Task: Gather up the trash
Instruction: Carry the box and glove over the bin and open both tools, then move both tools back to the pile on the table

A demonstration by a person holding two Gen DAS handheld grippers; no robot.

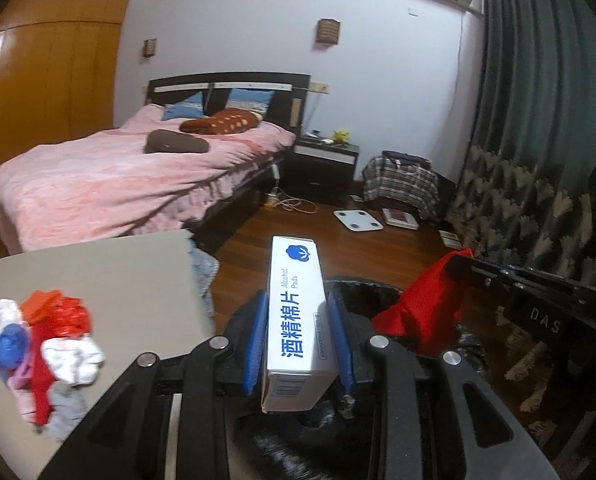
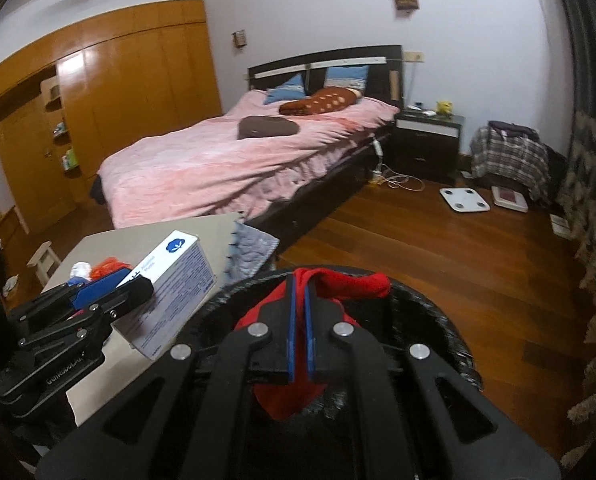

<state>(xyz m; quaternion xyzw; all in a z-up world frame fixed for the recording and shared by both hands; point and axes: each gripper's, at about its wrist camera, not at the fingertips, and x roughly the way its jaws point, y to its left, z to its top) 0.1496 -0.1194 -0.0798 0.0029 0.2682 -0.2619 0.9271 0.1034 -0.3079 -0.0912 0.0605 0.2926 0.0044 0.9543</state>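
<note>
Nearby, left gripper [image 1: 300,332] clamped on rectangular cardboard alcohol-pad box [image 1: 296,312], right gripper [image 2: 300,320] pinching limp red cloth [image 2: 350,282] over round black-lined bin [image 2: 438,320], perhaps empty.

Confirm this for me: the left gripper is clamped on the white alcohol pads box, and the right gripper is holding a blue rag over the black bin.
Wrong on one point: the rag is red, not blue, as the right wrist view shows. The rest holds: the left gripper is clamped on the alcohol pads box, and the right gripper holds the rag over the black bin.
</note>
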